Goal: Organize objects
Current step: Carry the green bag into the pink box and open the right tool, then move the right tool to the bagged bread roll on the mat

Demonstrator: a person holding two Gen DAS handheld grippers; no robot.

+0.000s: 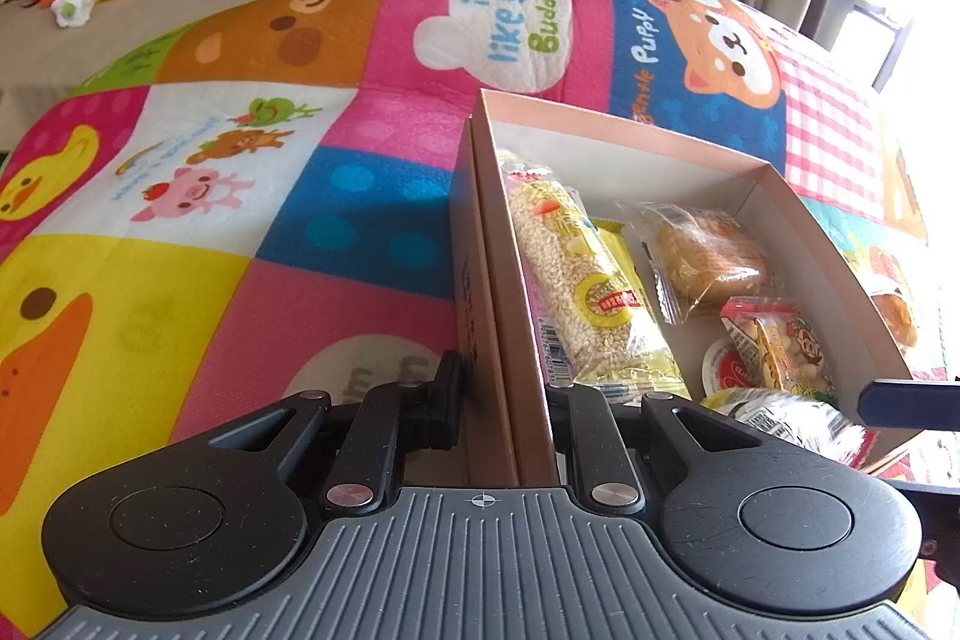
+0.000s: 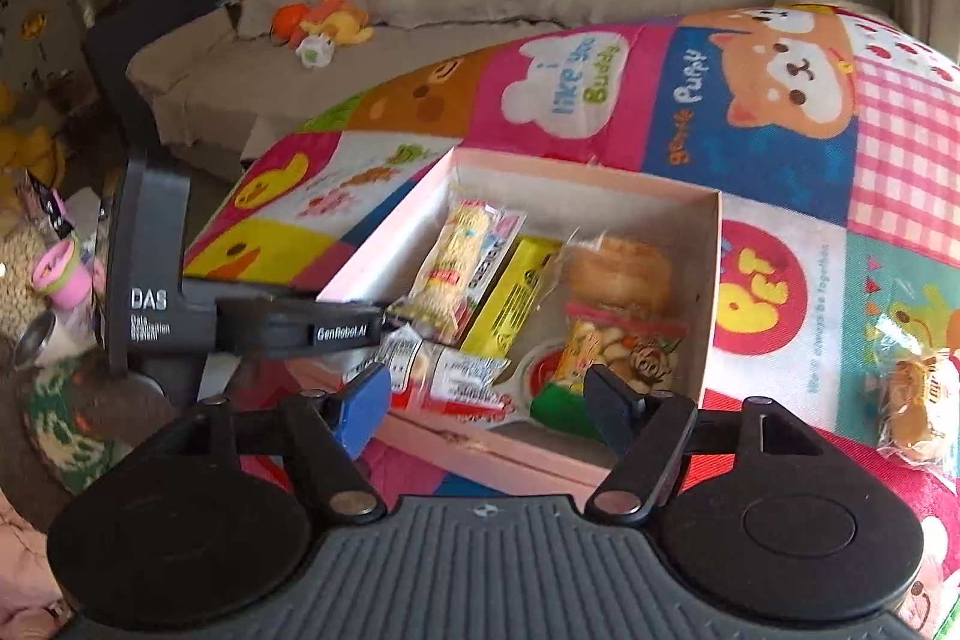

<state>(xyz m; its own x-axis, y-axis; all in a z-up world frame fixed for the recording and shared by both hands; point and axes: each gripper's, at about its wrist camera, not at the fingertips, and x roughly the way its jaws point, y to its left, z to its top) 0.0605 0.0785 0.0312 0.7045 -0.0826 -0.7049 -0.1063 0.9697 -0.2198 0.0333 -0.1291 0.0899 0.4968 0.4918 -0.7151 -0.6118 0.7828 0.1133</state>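
The box [image 1: 630, 142] lay lengthwise away from the left gripper [image 1: 510, 394], which pinched its side wall. Only the right view showed a bun [image 2: 912, 400] outside; the right gripper [image 2: 486, 400] stood spread.

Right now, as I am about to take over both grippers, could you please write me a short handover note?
Left gripper: shut on the left wall of the shallow pink cardboard box, steadying it on the colourful cartoon play mat.
Right gripper: open and holding nothing, at the box's near edge.
Done: puffed-rice bar, yellow packet, wrapped round cake, red-topped biscuit bag and other snacks are in the box.
Left: one clear-wrapped pastry lies on the mat to the right of the box; probably pick it next.
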